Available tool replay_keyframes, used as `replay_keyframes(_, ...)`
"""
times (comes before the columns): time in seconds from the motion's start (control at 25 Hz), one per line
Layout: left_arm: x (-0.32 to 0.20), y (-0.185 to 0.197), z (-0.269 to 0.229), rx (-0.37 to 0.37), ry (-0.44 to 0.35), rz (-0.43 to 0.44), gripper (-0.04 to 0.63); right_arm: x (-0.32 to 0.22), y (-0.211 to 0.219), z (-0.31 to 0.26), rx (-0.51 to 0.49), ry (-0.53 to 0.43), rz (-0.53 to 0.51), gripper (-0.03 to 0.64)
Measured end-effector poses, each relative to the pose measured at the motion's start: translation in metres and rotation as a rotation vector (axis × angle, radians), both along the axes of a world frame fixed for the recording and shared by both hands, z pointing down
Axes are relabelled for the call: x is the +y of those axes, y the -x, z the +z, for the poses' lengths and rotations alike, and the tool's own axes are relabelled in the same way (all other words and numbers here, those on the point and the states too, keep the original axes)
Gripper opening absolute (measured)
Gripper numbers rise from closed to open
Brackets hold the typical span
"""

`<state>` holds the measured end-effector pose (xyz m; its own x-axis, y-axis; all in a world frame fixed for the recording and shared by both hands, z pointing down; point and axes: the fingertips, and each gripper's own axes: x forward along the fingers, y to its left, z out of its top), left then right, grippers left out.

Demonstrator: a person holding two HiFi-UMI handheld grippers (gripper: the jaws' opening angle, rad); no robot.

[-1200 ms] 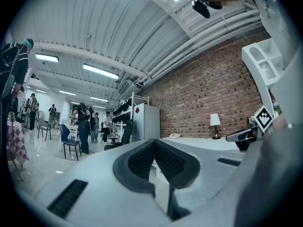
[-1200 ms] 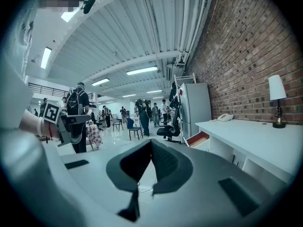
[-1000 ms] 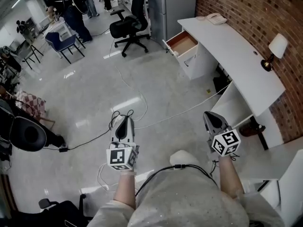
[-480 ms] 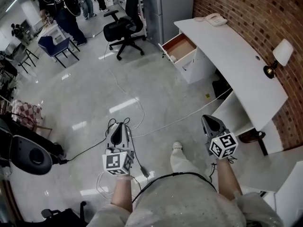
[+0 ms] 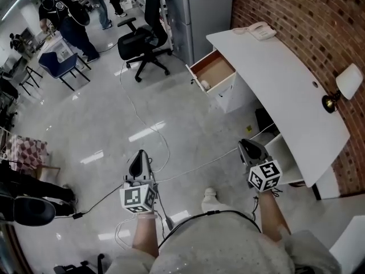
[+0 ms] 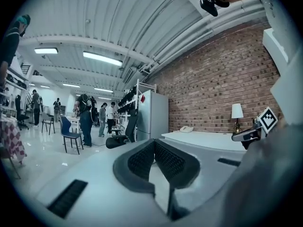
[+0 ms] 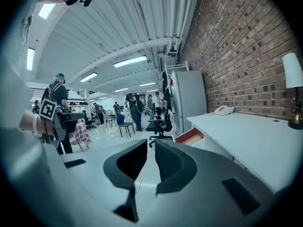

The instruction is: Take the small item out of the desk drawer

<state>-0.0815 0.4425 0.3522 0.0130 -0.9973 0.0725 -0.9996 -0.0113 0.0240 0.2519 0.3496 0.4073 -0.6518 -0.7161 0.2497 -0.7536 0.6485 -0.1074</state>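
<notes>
The drawer [image 5: 214, 68] stood open at upper centre, a small white item [image 5: 204, 85] near its front; a phone [image 5: 261, 31] lay on the white surface [image 5: 279, 73], upper right.

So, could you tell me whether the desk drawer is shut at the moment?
No: in the head view the drawer stands pulled out from the white desk, its wooden inside open to view.

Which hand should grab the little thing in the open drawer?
The right, probably. The right hand-held gripper is on the side of the desk, nearer the open drawer, its jaws opening with nothing between them. The left hand-held gripper is farther off, jaws together.
</notes>
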Motion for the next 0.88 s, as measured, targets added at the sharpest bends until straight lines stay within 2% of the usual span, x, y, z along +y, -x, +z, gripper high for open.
replay_keyframes(0.2, -0.051, -0.002, 0.000, -0.003, -0.010, -0.018, 0.006, -0.049, -0.008, 0.009, -0.006, 0.028, -0.012, 0.092)
replay_keyframes(0.36, -0.078, -0.005, 0.002, 0.008, -0.021, -0.038, 0.006, -0.080, -0.009, 0.016, -0.010, 0.039, -0.029, 0.098)
replay_keyframes(0.56, -0.094, -0.001, 0.011, -0.017, 0.012, -0.039, 0.006, -0.093, 0.002, 0.026, -0.015, 0.069, -0.066, 0.101)
replay_keyframes(0.72, -0.104, 0.009, 0.009, -0.005, 0.015, -0.068, 0.006, -0.108, 0.005, 0.031, -0.027, 0.093, -0.070, 0.101)
replay_keyframes(0.88, -0.118, 0.008, 0.018, -0.022, 0.049, -0.054, 0.006, -0.121, 0.014, 0.034, -0.046, 0.107, -0.077, 0.101)
